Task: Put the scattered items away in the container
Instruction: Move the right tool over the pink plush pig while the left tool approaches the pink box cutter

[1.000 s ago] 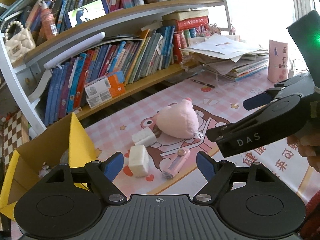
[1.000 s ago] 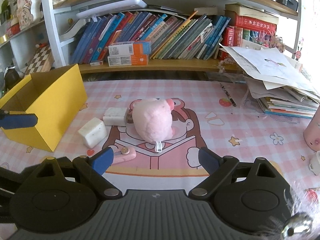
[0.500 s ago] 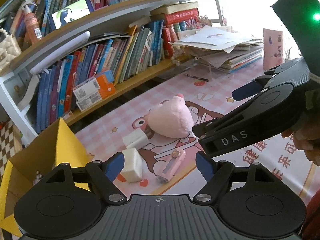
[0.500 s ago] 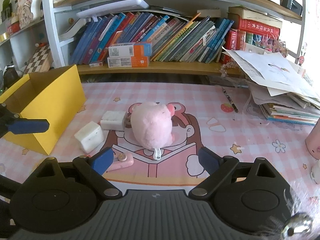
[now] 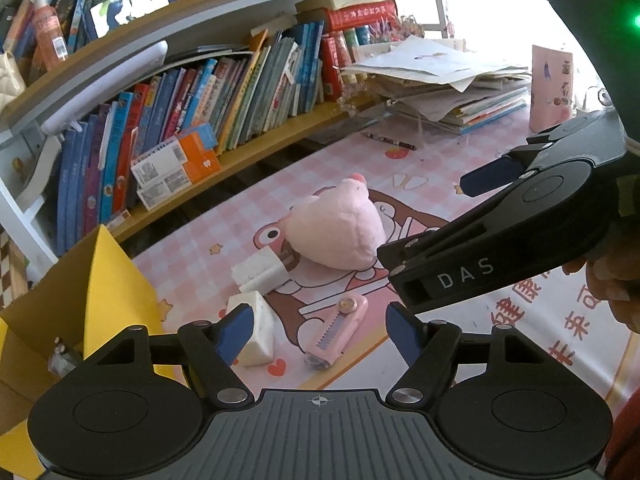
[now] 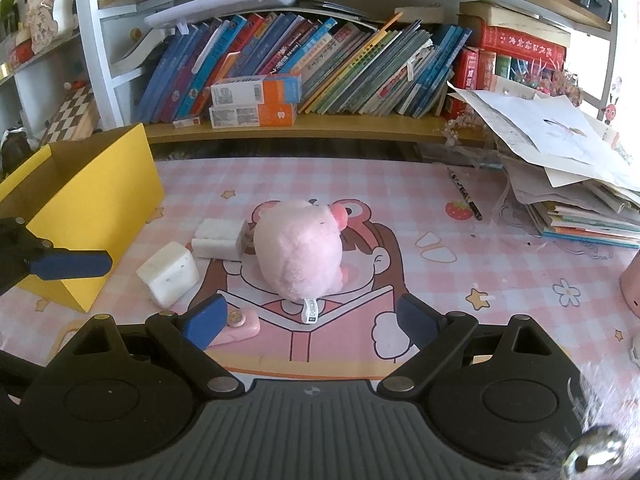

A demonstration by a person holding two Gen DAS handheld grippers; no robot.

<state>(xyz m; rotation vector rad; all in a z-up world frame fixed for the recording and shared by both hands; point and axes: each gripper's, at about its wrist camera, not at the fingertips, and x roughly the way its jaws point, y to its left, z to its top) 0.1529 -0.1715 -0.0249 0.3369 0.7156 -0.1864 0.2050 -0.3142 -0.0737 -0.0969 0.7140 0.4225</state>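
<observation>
A pink plush pig point(image 6: 300, 252) lies on the pink mat, also in the left wrist view point(image 5: 336, 232). Two white blocks point(image 6: 170, 274) point(image 6: 218, 238) lie left of it, and a pink utility knife point(image 5: 340, 326) lies in front, partly hidden in the right wrist view point(image 6: 236, 324). An open yellow box point(image 6: 92, 208) stands at the left, with small things inside point(image 5: 60, 356). My left gripper point(image 5: 320, 328) is open and empty just short of the knife. My right gripper point(image 6: 308, 320) is open and empty just short of the pig.
A bookshelf point(image 6: 320, 128) full of books runs along the back. A stack of papers and books point(image 6: 572, 184) sits at the right, with a black pen point(image 6: 466, 194) beside it. A pink cup point(image 5: 550, 88) stands at the far right.
Both grippers have moved forward toward the items, which now look larger and closer. Both stay open and nothing has been picked up.
</observation>
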